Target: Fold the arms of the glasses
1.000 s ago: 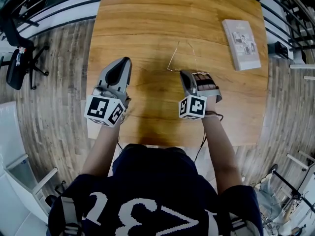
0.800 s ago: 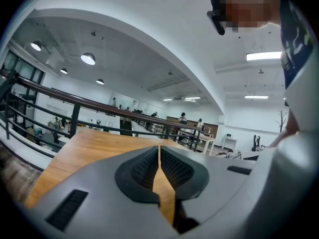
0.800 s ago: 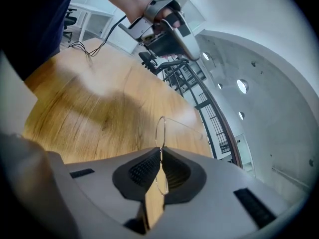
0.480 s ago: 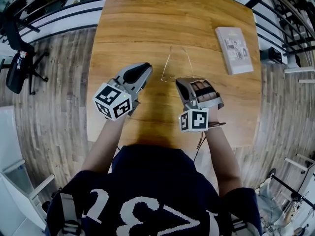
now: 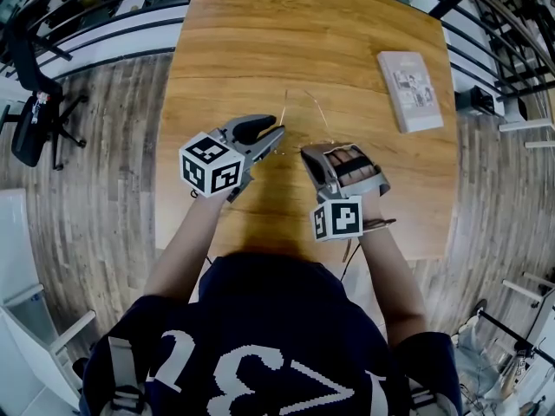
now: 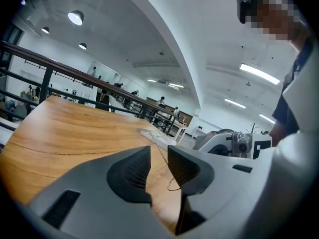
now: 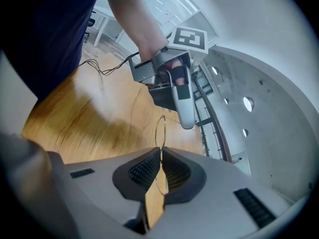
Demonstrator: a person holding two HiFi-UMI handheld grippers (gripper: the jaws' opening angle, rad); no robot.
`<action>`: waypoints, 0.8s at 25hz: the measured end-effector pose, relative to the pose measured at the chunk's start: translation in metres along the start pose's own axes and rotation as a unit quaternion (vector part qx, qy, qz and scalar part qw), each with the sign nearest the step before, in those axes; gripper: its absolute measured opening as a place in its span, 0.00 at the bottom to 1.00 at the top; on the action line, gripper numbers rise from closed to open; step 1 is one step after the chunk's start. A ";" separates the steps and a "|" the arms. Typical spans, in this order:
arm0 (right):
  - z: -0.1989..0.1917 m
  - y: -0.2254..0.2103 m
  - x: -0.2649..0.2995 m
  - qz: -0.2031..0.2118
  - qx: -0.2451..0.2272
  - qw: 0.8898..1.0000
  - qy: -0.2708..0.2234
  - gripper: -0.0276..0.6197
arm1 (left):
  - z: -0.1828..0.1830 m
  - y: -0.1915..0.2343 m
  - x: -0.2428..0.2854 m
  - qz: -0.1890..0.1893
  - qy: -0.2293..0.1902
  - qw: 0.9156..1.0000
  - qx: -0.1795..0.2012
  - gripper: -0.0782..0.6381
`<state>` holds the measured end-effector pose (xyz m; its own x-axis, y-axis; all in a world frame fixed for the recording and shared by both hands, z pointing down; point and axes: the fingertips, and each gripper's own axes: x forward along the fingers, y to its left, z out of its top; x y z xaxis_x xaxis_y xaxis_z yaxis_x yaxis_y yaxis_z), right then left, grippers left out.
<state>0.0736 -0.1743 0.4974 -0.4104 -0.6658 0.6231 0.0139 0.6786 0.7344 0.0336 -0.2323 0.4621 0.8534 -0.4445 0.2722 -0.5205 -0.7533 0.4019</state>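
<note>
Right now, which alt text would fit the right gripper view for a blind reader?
The fingers of the right gripper pinch the rim of wire glasses above a wooden table. Opposite, a hand holds the left gripper; its fingers have just been opening, with the glasses' wire between them.

Smooth glossy wooden table (image 5: 364, 50), thin metal-wire glasses (image 7: 160, 132), matt grey plastic left hand-held gripper (image 6: 159, 158), ribbed pads (image 6: 134, 171)

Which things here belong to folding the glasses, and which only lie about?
In the job:
- glasses, clamped in the right gripper
- left gripper, jaws just opening, one arm between them

Lying about:
- book on the table
- chair on the floor
</note>
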 end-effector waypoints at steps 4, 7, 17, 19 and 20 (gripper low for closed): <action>0.002 0.003 -0.001 0.003 -0.002 1.000 0.000 0.09 | -0.002 -0.008 0.001 -0.019 0.007 1.000 0.000 0.18; 0.005 0.004 -0.003 0.006 -0.004 1.000 -0.001 0.09 | -0.005 -0.015 0.003 -0.040 0.015 0.999 -0.008 0.16; 0.014 0.003 -0.009 0.002 -0.031 0.999 -0.011 0.09 | -0.028 -0.044 0.018 -0.148 0.082 0.984 -0.049 0.15; 0.013 0.003 -0.009 0.002 -0.031 0.999 -0.011 0.09 | -0.025 -0.040 0.017 -0.141 0.073 0.986 -0.049 0.15; 0.013 0.004 -0.010 0.003 -0.031 0.999 -0.011 0.09 | -0.020 -0.036 0.017 -0.130 0.062 0.989 -0.046 0.15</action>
<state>0.0657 -0.1612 0.4906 -0.4299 -0.6548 0.6216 0.0717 0.6615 0.7465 0.0657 -0.2031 0.4701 0.9516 -0.1749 0.2525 -0.2898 -0.7842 0.5488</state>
